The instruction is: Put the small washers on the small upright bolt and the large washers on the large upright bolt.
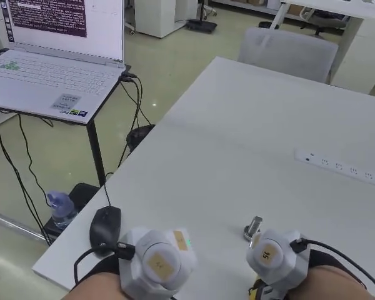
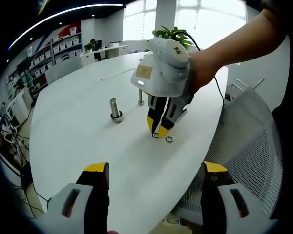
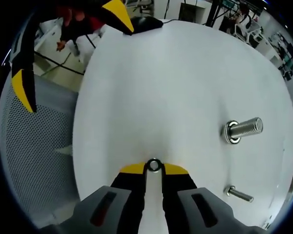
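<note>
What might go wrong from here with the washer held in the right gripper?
1. The right gripper pinches the silver metal washer only at its yellow tips, so it may slip out.
2. The thick upright steel bolt and the thin upright steel bolt stand close together, so the washer might land on the wrong one.
3. A loose silver washer lies towards the edge of the white table and may get knocked off.
</note>
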`<state>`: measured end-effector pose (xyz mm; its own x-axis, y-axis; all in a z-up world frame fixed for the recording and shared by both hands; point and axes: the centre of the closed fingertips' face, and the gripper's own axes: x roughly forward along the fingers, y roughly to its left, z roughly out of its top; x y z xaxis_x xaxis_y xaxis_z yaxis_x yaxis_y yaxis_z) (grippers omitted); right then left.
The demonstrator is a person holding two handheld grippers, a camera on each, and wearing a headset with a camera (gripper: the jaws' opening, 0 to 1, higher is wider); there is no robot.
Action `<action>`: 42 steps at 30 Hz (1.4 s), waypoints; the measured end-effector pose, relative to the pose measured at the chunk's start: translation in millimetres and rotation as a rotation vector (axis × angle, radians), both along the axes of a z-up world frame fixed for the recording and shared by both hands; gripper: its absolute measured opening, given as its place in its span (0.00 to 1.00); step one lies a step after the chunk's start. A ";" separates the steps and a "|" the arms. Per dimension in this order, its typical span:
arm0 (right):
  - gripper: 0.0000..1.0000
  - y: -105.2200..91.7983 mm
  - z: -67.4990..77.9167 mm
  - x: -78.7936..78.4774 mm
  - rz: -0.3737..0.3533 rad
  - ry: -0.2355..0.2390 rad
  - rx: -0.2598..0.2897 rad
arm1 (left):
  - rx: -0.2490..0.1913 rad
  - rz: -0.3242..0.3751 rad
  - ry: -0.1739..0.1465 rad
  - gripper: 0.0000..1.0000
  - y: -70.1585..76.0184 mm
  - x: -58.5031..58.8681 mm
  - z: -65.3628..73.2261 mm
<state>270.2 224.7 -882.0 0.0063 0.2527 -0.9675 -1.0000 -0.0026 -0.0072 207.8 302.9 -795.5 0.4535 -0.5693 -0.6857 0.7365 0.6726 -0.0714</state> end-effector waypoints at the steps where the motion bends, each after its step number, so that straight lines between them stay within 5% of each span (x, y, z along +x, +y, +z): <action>1: 0.12 -0.7 0.9 0.3 -0.003 0.001 0.003 | -0.001 -0.001 -0.003 0.77 -0.4 0.3 0.3; 10: 0.12 -19.4 16.5 7.5 -0.056 0.015 0.009 | -0.008 -0.001 -0.022 0.84 -4.7 3.7 1.6; 27: 0.12 -99.8 49.0 34.7 -0.148 0.013 0.005 | 0.014 -0.006 -0.008 0.90 -3.4 5.4 -2.9; 42: 0.12 -105.6 73.2 73.0 -0.174 -0.019 0.045 | 0.014 -0.002 -0.005 0.99 -10.5 4.7 -4.8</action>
<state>343.3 119.1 -808.8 0.0723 0.2888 -0.9546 -0.9849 0.1716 -0.0227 212.5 292.4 -800.3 0.4554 -0.5604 -0.6918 0.7383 0.6719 -0.0583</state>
